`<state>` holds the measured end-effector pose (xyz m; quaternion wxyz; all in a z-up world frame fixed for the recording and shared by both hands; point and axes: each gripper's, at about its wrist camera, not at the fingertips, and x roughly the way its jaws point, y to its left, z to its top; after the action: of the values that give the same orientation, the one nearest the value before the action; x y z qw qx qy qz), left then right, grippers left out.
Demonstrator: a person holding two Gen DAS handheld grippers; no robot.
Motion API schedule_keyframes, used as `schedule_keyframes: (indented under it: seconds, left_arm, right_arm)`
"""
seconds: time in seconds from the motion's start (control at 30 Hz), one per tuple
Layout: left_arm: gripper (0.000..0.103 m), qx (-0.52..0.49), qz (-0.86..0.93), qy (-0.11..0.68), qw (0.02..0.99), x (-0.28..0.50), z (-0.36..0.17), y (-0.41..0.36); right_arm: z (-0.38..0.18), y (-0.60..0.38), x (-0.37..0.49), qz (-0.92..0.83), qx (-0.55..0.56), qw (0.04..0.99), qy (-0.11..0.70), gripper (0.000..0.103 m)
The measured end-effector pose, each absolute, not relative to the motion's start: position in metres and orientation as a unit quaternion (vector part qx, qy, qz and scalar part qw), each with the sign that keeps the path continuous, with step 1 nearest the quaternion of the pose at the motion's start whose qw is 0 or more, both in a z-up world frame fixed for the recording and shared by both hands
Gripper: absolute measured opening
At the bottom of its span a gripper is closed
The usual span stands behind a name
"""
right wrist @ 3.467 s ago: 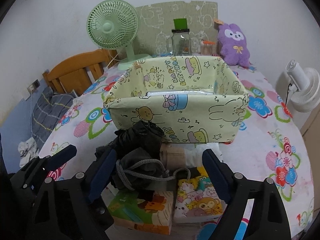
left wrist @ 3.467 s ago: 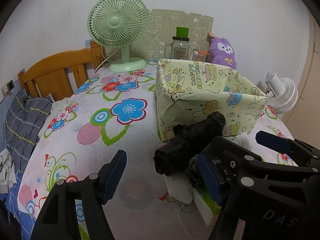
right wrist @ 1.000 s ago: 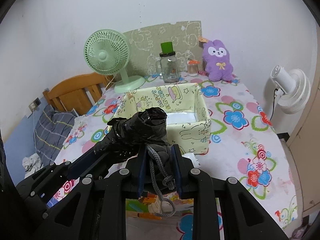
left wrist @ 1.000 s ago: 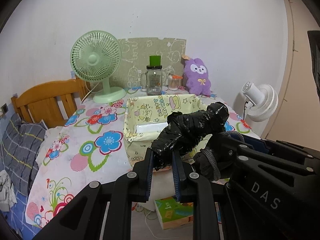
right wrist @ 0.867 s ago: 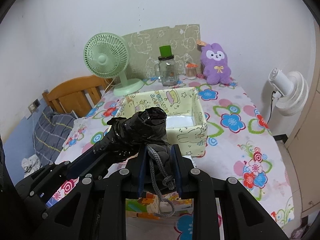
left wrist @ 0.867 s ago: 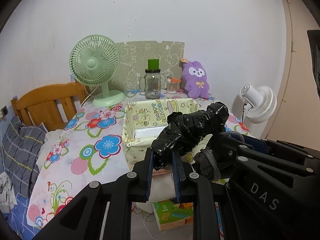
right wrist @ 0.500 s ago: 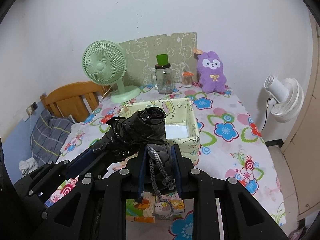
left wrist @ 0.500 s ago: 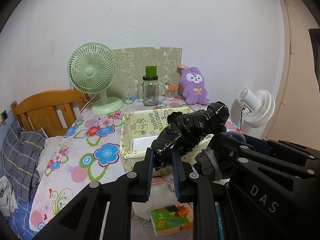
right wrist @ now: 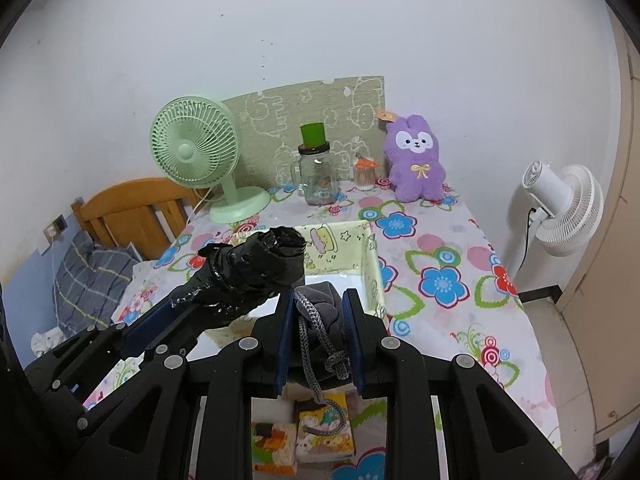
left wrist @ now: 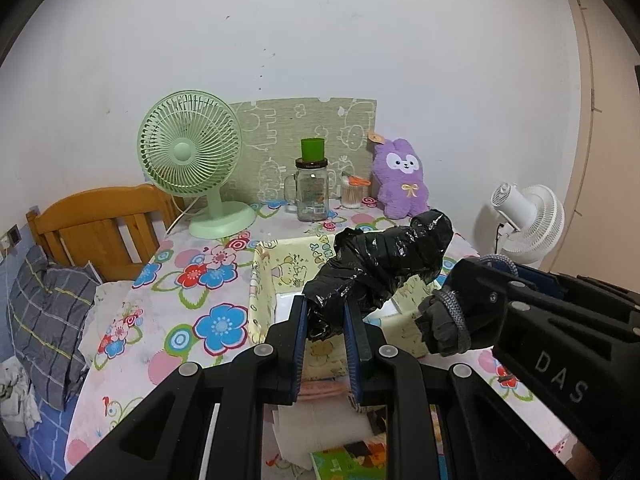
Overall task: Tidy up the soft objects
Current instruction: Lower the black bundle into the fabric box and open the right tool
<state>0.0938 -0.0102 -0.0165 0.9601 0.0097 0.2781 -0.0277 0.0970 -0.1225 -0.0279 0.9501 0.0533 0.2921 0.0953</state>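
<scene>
Left wrist view shows my left gripper (left wrist: 326, 322) clamped on the black bundle (left wrist: 380, 270), right gripper (right wrist: 318, 320) pinching its grey cord (right wrist: 316, 344); I'd keep both level, lowering together into the fabric bin (left wrist: 260, 280) ahead.

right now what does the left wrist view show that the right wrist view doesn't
Only the left wrist view shows the left tool head-on, shut on the crinkly black wrapped bundle, and the right tool's outer side lettered DAS.

Only the right wrist view shows the right tool head-on, shut on the dark grey fabric piece with a braided cord, plus the picture-printed boxes below it.

Both show the yellow cartoon-print fabric bin, green desk fan, purple plush bunny and white fan.
</scene>
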Motion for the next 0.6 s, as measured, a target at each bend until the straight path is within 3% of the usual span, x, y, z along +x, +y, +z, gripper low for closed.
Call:
schedule_keyframes:
  seconds: [0.6]
  left_arm:
    - [0.016,0.009,-0.009,0.292,0.956,0.144,-0.024,-0.003]
  right_arm:
    - [-0.035,-0.114,0.158,0.106,0.055,0.944,0.308,0.027]
